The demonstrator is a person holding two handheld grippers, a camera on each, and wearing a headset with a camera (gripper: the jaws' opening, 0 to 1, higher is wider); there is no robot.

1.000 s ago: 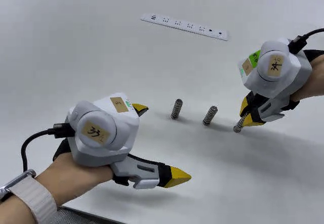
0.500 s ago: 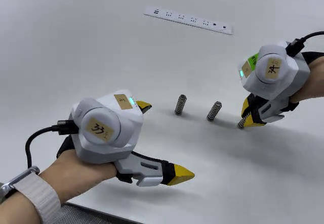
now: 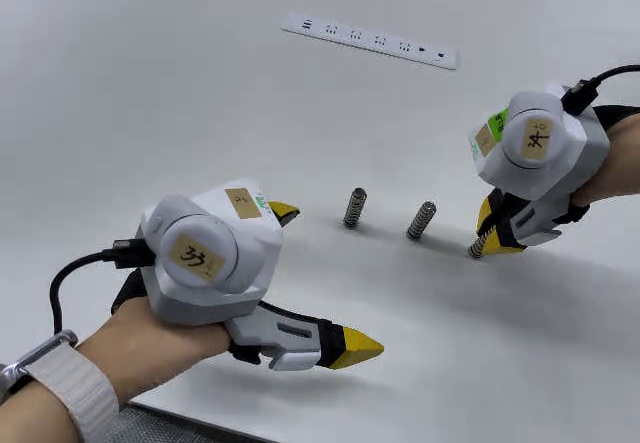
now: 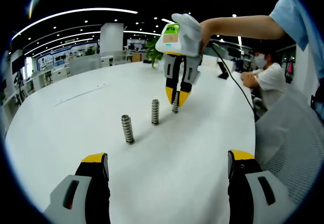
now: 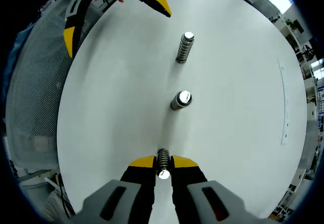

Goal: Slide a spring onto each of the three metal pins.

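Head view: left hand-held gripper [image 3: 325, 278]; "33" label [image 3: 190, 259]

White table [image 3: 150, 83]: power strip [image 3: 368, 40] far side; three upright pins [image 5: 188, 35] in row, springs [image 3: 354, 208] on them.

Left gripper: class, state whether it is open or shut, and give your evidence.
Open: in the left gripper view, the left gripper has its yellow-tipped jaws wide apart, nothing gripped between them.

My right gripper [image 5: 163, 164] is clasping the near spring [image 5: 162, 158] between its jaws. The middle spring [image 5: 181, 99] and the far spring [image 5: 185, 48] are standing in line straight ahead on the table [image 5: 243, 113]. My left gripper [image 5: 116, 21] is hovering beyond them, jaws apart.
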